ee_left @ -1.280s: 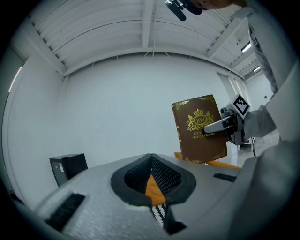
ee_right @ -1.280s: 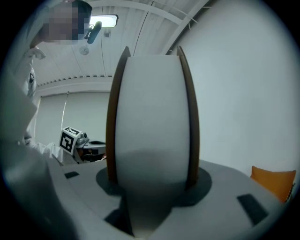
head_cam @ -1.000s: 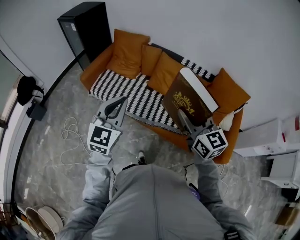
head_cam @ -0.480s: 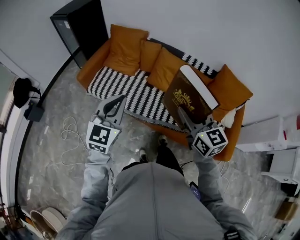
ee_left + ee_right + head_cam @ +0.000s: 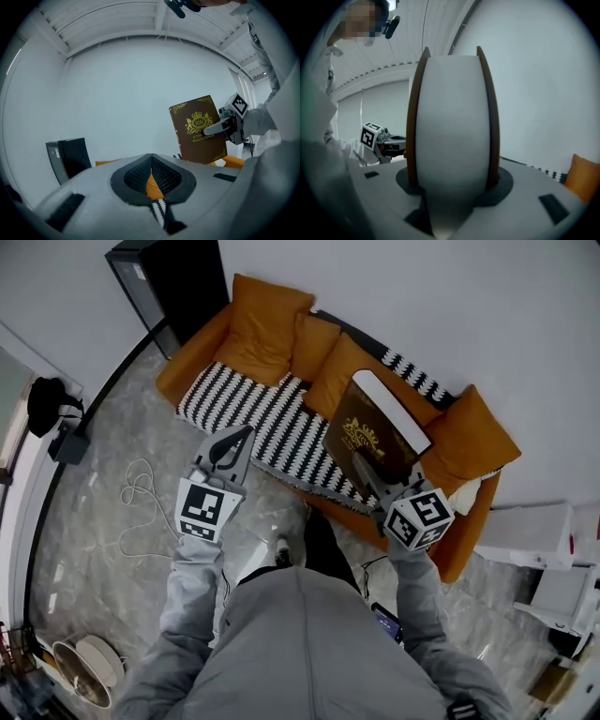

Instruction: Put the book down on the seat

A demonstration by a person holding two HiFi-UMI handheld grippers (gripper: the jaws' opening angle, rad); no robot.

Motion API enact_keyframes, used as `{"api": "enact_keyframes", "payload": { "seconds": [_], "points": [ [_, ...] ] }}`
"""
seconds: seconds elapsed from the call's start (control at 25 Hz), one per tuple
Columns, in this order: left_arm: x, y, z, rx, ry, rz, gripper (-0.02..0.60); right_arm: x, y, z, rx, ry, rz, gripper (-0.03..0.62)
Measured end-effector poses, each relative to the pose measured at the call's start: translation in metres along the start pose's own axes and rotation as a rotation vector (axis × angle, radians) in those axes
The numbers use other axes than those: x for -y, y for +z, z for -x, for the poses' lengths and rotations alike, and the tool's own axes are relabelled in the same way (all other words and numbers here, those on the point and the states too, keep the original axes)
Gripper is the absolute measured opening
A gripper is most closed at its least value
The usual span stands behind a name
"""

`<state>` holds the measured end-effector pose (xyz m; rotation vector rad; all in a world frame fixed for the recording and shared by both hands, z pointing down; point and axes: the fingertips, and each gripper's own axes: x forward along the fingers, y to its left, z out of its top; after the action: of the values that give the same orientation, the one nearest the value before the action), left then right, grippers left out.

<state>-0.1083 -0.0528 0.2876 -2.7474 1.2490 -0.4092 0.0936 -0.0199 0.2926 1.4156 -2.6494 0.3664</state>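
progress so far: not much on the actual put-down. the sofa (image 5: 190, 367) is right in front of the person, and its seat (image 5: 253, 413), under a black-and-white striped throw, has nothing lying on it that i can see. the book (image 5: 370, 427), a fat brown hardback with a gold crest on the cover, is up in the air over the right part of the seat. it stands more or less on end and is well clear of the fabric. the right hand-held gripper (image 5: 364, 468) is clamped on its lower edge, one jaw on each cover with the white page block between them. the left hand-held gripper (image 5: 236, 440) has its jaws together on nothing and hangs out over the front edge of the seat. i'd say what's left is basically everything that counts: bring the book down, lay it on the stripes, let go.

surface looks soft and flat, with plenty of open room in the middle, so it should be an easy landing. orange cushions (image 5: 272, 320) line the back.

room-wise: grey marble-look floor (image 5: 94, 540), plain white wall (image 5: 403, 287), a tall black cabinet (image 5: 173, 277) left of the sofa, a black bag (image 5: 47, 404) by the left edge, and a loose white cable (image 5: 141, 495) on the floor.
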Motion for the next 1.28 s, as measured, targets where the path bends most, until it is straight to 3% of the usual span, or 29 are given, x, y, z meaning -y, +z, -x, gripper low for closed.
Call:
{"api": "enact_keyframes", "payload": {
  "seconds": [0.44, 0.96, 1.28],
  "points": [
    [-0.038, -0.059, -0.062, -0.105, 0.066, 0.078, 0.025, 0.051, -0.054, -0.099, -0.133, 0.112, -0.082, 0.233],
    [-0.049, -0.162, -0.099, -0.246, 0.126, 0.197, 0.025, 0.091, -0.202, -0.181, -0.364, 0.170, -0.306, 0.233],
    [-0.043, -0.209, -0.113, -0.310, 0.132, 0.245, 0.025, 0.100, -0.265, -0.201, -0.426, 0.190, -0.429, 0.233]
  ]
}}
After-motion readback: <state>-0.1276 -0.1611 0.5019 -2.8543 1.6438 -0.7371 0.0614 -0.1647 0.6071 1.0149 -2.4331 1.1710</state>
